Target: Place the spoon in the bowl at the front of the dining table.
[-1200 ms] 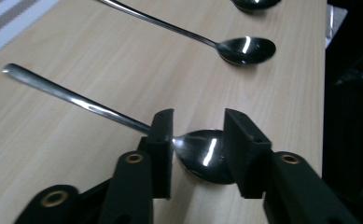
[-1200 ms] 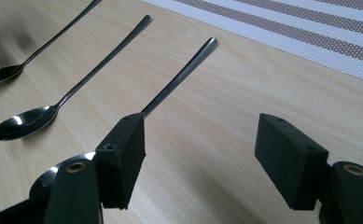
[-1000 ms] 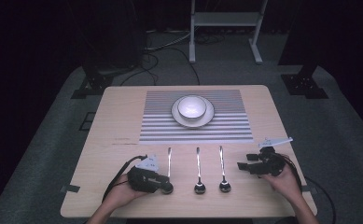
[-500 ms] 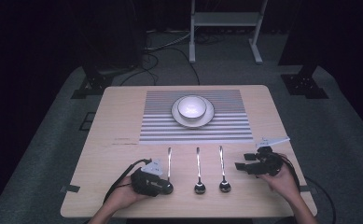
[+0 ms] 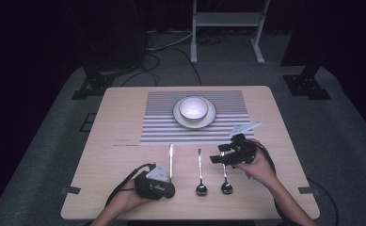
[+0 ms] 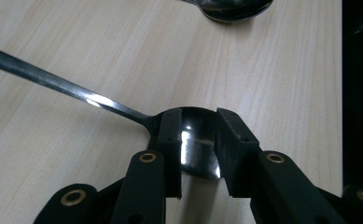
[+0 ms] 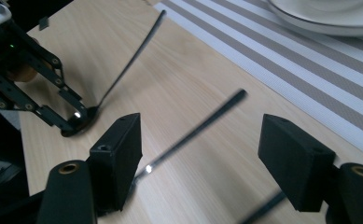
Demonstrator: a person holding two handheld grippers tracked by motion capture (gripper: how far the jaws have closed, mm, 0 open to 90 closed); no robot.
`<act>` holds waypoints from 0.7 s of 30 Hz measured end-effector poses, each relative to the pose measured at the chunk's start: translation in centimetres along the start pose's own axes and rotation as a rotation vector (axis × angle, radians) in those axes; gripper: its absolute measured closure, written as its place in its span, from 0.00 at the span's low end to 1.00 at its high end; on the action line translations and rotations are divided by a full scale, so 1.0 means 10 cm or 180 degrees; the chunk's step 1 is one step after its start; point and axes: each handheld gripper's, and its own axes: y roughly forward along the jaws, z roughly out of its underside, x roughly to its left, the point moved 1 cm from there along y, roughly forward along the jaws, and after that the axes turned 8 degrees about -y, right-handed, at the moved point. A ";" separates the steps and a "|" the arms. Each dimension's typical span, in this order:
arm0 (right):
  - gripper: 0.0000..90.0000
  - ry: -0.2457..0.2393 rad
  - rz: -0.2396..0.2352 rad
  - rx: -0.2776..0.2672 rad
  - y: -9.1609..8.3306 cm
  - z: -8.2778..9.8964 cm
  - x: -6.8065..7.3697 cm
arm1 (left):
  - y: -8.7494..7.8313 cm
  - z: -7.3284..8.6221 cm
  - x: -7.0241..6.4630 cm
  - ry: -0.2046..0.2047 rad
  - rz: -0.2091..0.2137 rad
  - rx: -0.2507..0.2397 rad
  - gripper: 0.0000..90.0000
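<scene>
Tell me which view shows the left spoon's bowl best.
The left gripper view: the left spoon has its bowl close up between the left gripper jaws. The high view hides the bowl under that gripper; the right gripper view shows it small and far off.

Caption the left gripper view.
Left gripper shut on a spoon's bowl on the wooden table.

Black hand-held gripper (image 6: 198,140): brass-ringed pivots, blocky pads, grey triangular plate.

A: The spoon (image 6: 195,140) looks like polished metal, glossy, mirror-bright in its bowl.
B: The table (image 5: 119,122) is pale wood grain, smooth and matt. The striped placemat (image 7: 282,60) looks woven; the jaws, matt black plastic.
</scene>
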 end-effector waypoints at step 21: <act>0.30 -0.0275 -0.0324 0.0359 0.53 -0.64 0.18 | 0.01 -0.01 -0.01 0.0147 -0.0063 0.0003 0.80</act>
